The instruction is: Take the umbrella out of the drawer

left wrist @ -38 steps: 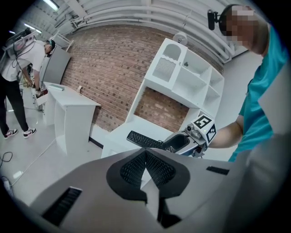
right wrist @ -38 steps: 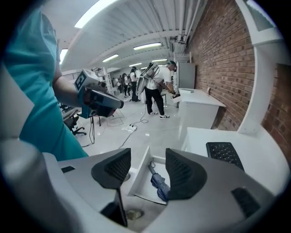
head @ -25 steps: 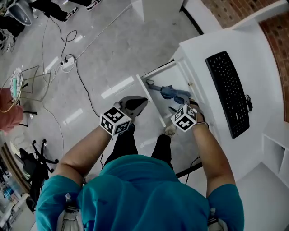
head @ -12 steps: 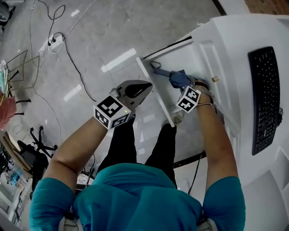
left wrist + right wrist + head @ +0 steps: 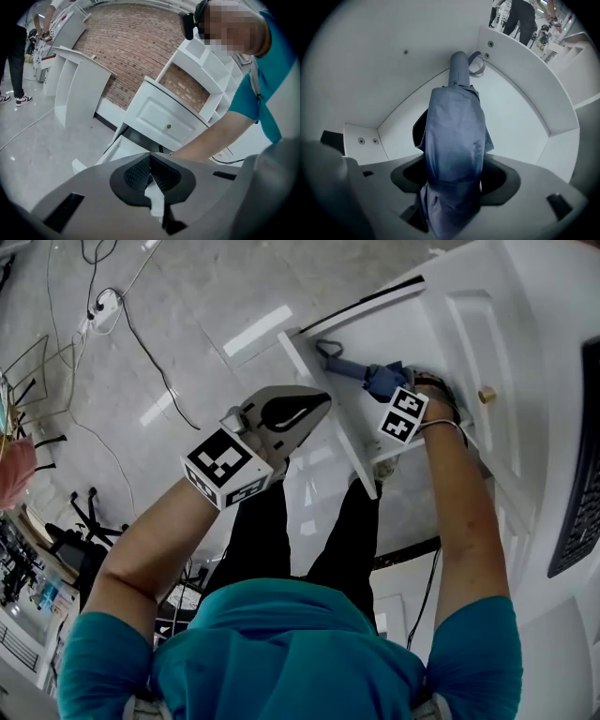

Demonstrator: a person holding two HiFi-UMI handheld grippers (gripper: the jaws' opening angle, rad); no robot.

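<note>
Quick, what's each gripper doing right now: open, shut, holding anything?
Left gripper: shut, nothing between its jaws.
Right gripper: jaws opening, with the blue umbrella between them, not clamped, inside the drawer.

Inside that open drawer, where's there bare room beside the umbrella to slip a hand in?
Bare drawer floor lies between the umbrella and the side wall at the right gripper view's right; a narrower strip runs along the umbrella's other side. The middle is crowded: the right gripper, jaws opening, straddles the umbrella.
</note>
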